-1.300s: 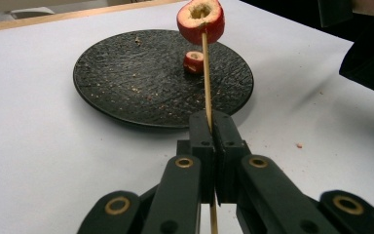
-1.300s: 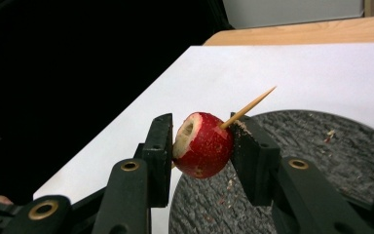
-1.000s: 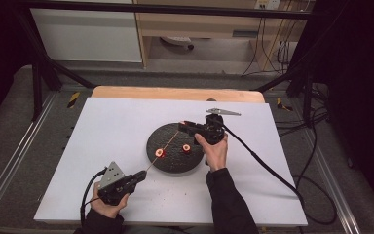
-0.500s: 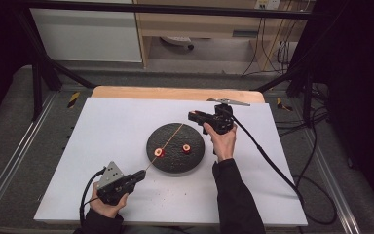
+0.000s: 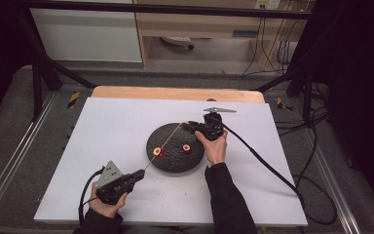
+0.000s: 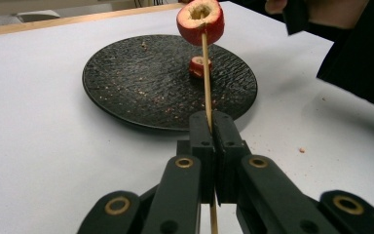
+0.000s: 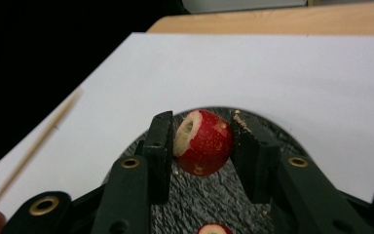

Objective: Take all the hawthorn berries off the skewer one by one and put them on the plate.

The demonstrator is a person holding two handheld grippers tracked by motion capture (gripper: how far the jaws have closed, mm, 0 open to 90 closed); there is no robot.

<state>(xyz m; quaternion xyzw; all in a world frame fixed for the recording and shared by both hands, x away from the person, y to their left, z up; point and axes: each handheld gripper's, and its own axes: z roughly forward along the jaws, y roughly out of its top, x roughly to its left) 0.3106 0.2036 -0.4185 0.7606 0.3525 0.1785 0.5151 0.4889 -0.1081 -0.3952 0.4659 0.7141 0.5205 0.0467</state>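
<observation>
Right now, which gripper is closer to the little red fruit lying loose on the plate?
Right. The right gripper hovers just above the plate's far edge near the loose fruit; the left gripper sits off the plate.

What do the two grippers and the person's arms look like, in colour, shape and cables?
Both are black. The left gripper carries a grey three-cornered plate and a short black cable. The right gripper has a similar grey plate and a long black cable trailing off the table. Their flat jaws hang on arms with brass-coloured rivets. The person wears black sleeves.
</observation>
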